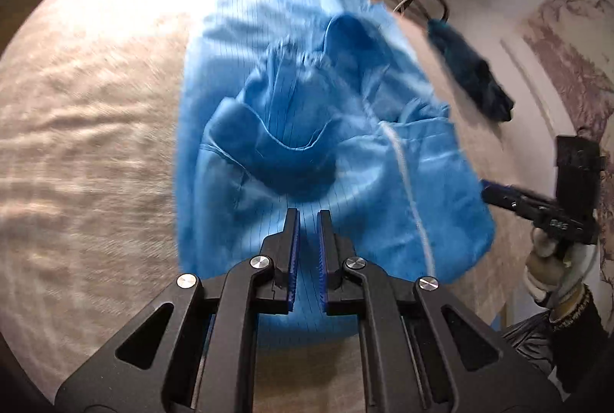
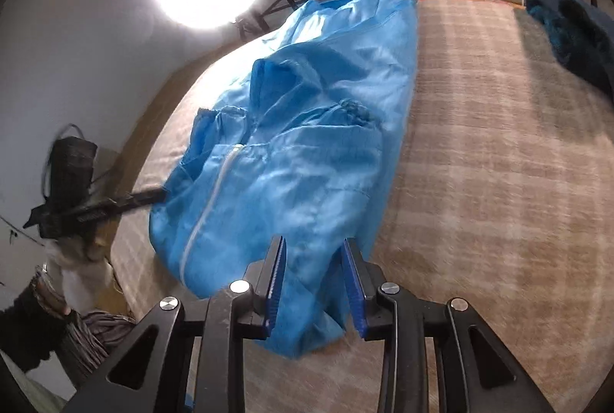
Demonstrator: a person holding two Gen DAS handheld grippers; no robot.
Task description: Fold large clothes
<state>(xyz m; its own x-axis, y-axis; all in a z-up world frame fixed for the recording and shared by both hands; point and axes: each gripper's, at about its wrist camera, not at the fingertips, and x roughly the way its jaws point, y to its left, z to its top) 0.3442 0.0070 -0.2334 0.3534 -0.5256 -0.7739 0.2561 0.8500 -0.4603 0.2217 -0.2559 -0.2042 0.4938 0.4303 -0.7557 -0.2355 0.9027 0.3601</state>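
the blue garment (image 1: 307,113) lies rumpled on the beige bed cover (image 1: 96,144) — thin, limp, likely slippery, so pinch a hem or seam. left gripper (image 1: 308,217) hovers narrowly parted, empty; right gripper (image 2: 314,244) spread wide over the near edge — empty.

Left gripper (image 1: 308,217): matte black linkage arms carrying round silver screw heads, with cut-out openings in the outer arms; jaws lined with ribbed blue pads. Right gripper (image 2: 314,244): the same black frame, silver screws and blue-lined jaws. Right hand (image 1: 552,259): white glove, patterned band at the wrist, dark sleeve beneath. Left hand (image 2: 76,259): white glove, banded wrist, dark sleeve.
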